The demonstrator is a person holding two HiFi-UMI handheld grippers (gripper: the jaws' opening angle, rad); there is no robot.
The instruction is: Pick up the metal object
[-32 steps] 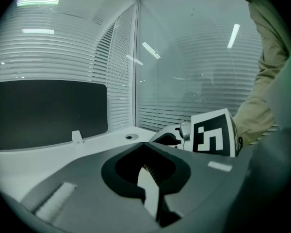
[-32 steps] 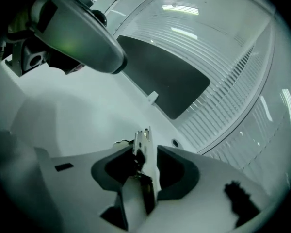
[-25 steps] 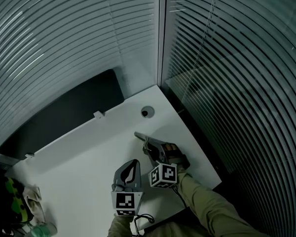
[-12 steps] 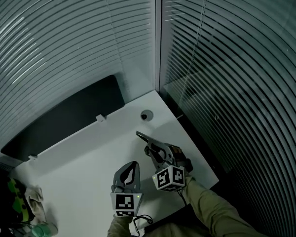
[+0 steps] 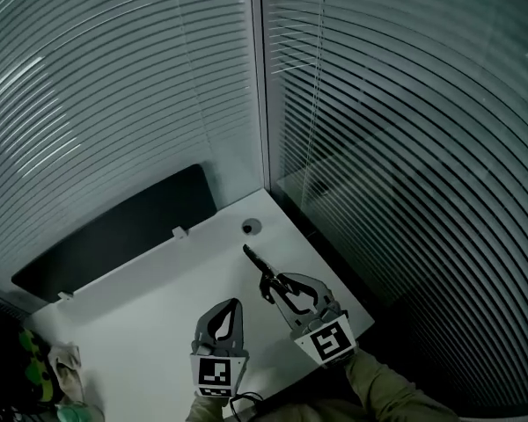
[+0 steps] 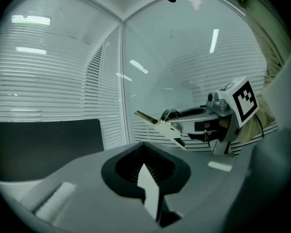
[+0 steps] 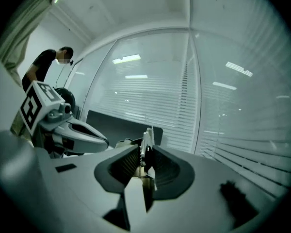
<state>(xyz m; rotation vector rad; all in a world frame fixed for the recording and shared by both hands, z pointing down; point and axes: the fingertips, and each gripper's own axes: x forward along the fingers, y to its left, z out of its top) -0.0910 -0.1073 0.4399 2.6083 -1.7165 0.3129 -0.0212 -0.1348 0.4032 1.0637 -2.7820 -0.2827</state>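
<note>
The metal object is a slim, dark, tool-like piece. It is held above the white table, near its right edge. My right gripper is shut on it, and it juts out past the jaws toward the far corner. In the right gripper view the metal object stands clamped between the ribbed pads. The left gripper view shows the metal object sticking out of the right gripper. My left gripper hovers just left of the right one, shut on nothing.
A black panel runs along the table's back edge. A round hole sits in the far corner. Glass walls with blinds close in the back and right. A cloth lies at the front left. A person stands far off.
The right gripper has drawn back toward the table's front right edge with the metal object in its jaws. The head view has tilted up. The left gripper has hardly moved.
</note>
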